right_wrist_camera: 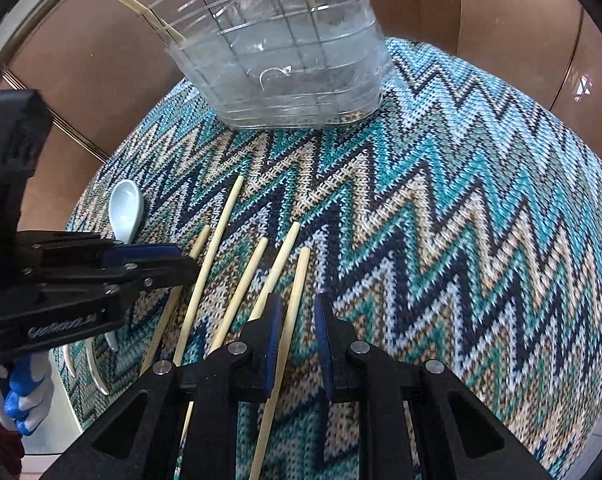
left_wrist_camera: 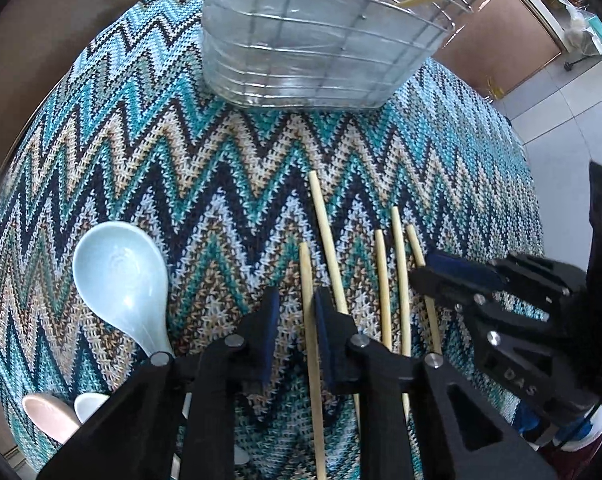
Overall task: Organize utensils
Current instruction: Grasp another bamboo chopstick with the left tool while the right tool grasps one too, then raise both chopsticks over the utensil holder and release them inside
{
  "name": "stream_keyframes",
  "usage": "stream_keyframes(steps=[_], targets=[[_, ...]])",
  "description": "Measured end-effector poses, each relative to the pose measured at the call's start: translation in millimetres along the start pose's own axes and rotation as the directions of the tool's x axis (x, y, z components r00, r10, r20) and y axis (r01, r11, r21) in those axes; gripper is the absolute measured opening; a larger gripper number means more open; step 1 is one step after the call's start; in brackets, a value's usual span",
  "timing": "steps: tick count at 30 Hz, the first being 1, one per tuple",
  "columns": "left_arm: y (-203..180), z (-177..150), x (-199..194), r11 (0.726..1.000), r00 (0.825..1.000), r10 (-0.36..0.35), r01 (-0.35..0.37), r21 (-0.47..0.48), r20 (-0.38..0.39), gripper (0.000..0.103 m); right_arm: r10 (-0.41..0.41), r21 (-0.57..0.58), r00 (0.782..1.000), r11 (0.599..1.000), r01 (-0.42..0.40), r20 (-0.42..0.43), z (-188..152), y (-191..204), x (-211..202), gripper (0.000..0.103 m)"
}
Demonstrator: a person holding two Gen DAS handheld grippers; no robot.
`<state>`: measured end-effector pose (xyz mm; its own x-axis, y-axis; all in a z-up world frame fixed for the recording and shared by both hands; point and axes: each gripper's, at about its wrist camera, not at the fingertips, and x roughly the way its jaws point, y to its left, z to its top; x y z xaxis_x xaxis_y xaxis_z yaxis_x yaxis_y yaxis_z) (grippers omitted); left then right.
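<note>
1. Blue-padded jaws of the left gripper (left_wrist_camera: 297, 320) stand apart astride the leftmost chopstick (left_wrist_camera: 309, 320), not clamping it.
2. Right gripper (right_wrist_camera: 297, 320) likewise gapes over the rightmost chopstick (right_wrist_camera: 291, 320).
3. Three more chopsticks (left_wrist_camera: 399, 276) lie between, on the zigzag knit cloth (left_wrist_camera: 181, 152).
4. Left of them rests a pale blue soup spoon (left_wrist_camera: 121, 276).
5. Beyond stands a wire utensil basket (left_wrist_camera: 313, 40) in a clear tray.

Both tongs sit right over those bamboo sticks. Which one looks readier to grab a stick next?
About even, with a slight lean to the right. The right tongs stand open astride the rightmost pale bamboo chopstick. The left tongs likewise straddle the leftmost pale bamboo chopstick, which lies close against one finger.
</note>
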<state>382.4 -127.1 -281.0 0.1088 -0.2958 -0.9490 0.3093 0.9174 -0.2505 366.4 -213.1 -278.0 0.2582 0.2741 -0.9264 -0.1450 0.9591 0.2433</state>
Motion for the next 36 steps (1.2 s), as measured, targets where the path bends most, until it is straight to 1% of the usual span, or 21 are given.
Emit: stream_keyframes(steps=[6,8,11,12,13,14,18,22,24,26,28,31,33,35,36], targets=[[14,-4,-8,1.000,1.000,-0.010,0.010,-0.011,-0.011,0.016,-0.041,-0.035,0.999,0.999,0.040,-0.020,11,6,8,0.015],[10,-5,-7,1.000,1.000,-0.004,0.004,-0.013,-0.016,0.016,-0.054,-0.048,0.998,0.997,0.052,-0.031,14,10,12,0.015],[-1,3,-4,1.000,1.000,0.010,-0.010,-0.003,-0.019,0.016,-0.072,-0.069,0.997,0.995,0.069,-0.038,18,16,19,0.014],[0,4,-2,1.000,1.000,0.011,-0.012,-0.010,-0.021,0.015,-0.077,-0.074,0.996,0.994,0.074,-0.039,19,17,20,0.011],[1,5,-2,1.000,1.000,0.017,-0.017,-0.015,-0.020,0.010,-0.080,-0.077,0.996,0.994,0.077,-0.039,19,18,21,0.010],[1,6,-2,1.000,1.000,0.020,-0.021,-0.018,-0.019,0.007,-0.076,-0.075,0.996,0.995,0.072,-0.039,19,18,21,0.009],[11,1,-4,0.999,1.000,0.004,-0.004,-0.047,-0.005,0.005,-0.045,-0.056,0.999,0.997,0.044,-0.027,15,15,16,0.006],[17,-11,-19,0.998,0.998,-0.027,0.030,-0.057,0.053,0.005,0.002,-0.038,1.000,0.999,-0.002,0.005,5,6,-6,0.006],[20,-18,-30,0.996,0.995,-0.054,0.060,-0.064,0.083,0.005,0.018,-0.041,0.999,0.999,-0.016,0.032,-1,3,-22,0.006],[23,-27,-48,0.994,0.986,-0.085,0.094,-0.060,0.140,0.005,0.040,-0.049,0.997,0.998,-0.037,0.066,-6,4,-37,0.006],[27,-38,-64,0.992,0.976,-0.102,0.114,-0.050,0.190,0.005,0.063,-0.063,0.992,0.996,-0.056,0.108,-12,7,-56,0.006],[30,-55,-91,0.990,0.954,-0.124,0.137,-0.032,0.273,0.005,0.078,-0.084,0.981,0.994,-0.065,0.175,-23,11,-84,0.006],[29,-66,-113,0.988,0.929,-0.137,0.154,-0.022,0.343,0.005,0.087,-0.096,0.970,0.993,-0.066,0.227,-30,14,-102,0.006],[25,-70,-132,0.987,0.905,-0.138,0.158,-0.017,0.403,0.005,0.095,-0.111,0.951,0.992,-0.065,0.295,-33,22,-121,0.006],[25,-73,-147,0.986,0.883,-0.141,0.163,-0.012,0.448,0.005,0.095,-0.118,0.938,0.991,-0.059,0.332,-33,26,-131,0.006]])
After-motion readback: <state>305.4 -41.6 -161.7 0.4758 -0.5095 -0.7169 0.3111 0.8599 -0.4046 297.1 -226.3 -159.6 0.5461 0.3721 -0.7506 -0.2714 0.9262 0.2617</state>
